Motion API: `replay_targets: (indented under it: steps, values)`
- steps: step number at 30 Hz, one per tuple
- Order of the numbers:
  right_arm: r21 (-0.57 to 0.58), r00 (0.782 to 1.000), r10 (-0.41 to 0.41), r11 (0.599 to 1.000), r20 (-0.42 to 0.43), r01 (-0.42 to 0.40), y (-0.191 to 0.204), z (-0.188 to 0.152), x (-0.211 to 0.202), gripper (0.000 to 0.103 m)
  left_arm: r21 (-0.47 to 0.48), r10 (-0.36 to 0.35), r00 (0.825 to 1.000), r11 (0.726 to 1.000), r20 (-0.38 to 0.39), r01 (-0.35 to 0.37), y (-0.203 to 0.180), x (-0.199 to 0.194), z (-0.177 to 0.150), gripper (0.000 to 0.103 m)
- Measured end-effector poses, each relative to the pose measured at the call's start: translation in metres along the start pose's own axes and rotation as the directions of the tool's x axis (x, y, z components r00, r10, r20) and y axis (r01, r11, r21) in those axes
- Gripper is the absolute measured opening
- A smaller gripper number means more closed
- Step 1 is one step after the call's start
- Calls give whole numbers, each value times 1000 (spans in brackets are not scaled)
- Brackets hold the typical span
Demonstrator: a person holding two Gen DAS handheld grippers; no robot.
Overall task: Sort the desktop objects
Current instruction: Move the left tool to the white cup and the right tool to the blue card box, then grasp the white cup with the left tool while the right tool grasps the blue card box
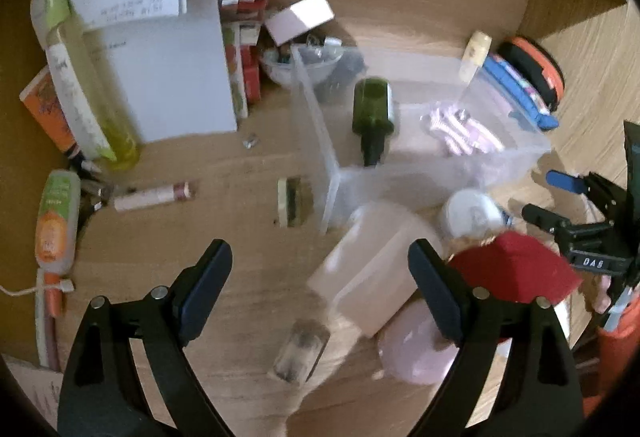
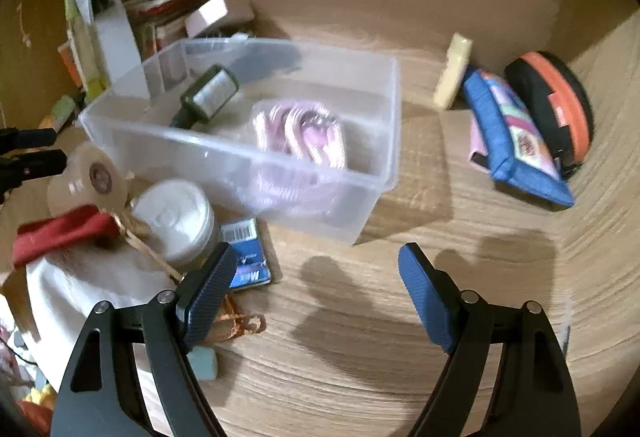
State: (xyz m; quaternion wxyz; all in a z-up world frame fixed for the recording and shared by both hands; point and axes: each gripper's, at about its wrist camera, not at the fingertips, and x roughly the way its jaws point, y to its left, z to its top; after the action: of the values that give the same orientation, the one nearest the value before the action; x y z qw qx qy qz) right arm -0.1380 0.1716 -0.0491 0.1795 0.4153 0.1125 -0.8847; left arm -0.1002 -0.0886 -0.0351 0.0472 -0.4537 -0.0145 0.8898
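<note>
Barely underway, clear bin (image 2: 360,157) ahead of both wide-open, empty grippers (left gripper (image 1: 320,273), right gripper (image 2: 316,277)) held only green bottle (image 1: 373,109) and pink pack (image 2: 304,135); clutter remained outside.

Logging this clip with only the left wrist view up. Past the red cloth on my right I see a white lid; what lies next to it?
Observer: A blue card pack with a barcode lies flat beside the white-lidded jar.
Operator: Is the right gripper holding anything?
Observer: No, the right gripper is open over bare desk.
Operator: Anything in front of the orange-and-black case?
Observer: A blue pouch leans against the case.
</note>
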Motion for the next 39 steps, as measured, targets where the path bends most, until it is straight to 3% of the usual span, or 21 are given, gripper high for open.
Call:
replay_targets:
  steps: [14, 23, 29, 31, 34, 35, 39]
  values:
    - [-101, 996, 33, 994, -79, -41, 22, -4, 21, 79, 33, -71, 996, 997, -52, 72, -14, 15, -17, 91]
    - [-92, 987, 97, 990, -132, -109, 23, 1, 29, 61, 27, -125, 988, 991, -88, 128, -19, 34, -13, 91]
    - [-106, 984, 131, 984, -119, -144, 29, -1, 25, 39, 13, -134, 986, 991, -95, 135, -22, 48, -10, 90]
    - [-117, 984, 139, 981, -115, -153, 33, -2, 21, 26, 19, -134, 987, 991, -84, 136, -24, 49, -11, 86]
    - [-124, 985, 133, 982, -108, -146, 36, -3, 20, 26, 26, -144, 987, 989, -71, 146, -27, 49, -11, 68]
    - [-121, 985, 134, 982, -109, -147, 35, -3, 20, 26, 26, -156, 985, 987, -69, 158, -29, 49, -11, 57]
    - [-94, 986, 125, 986, -107, -135, 31, -1, 21, 25, 18, -150, 987, 988, -56, 151, -29, 48, -14, 57]
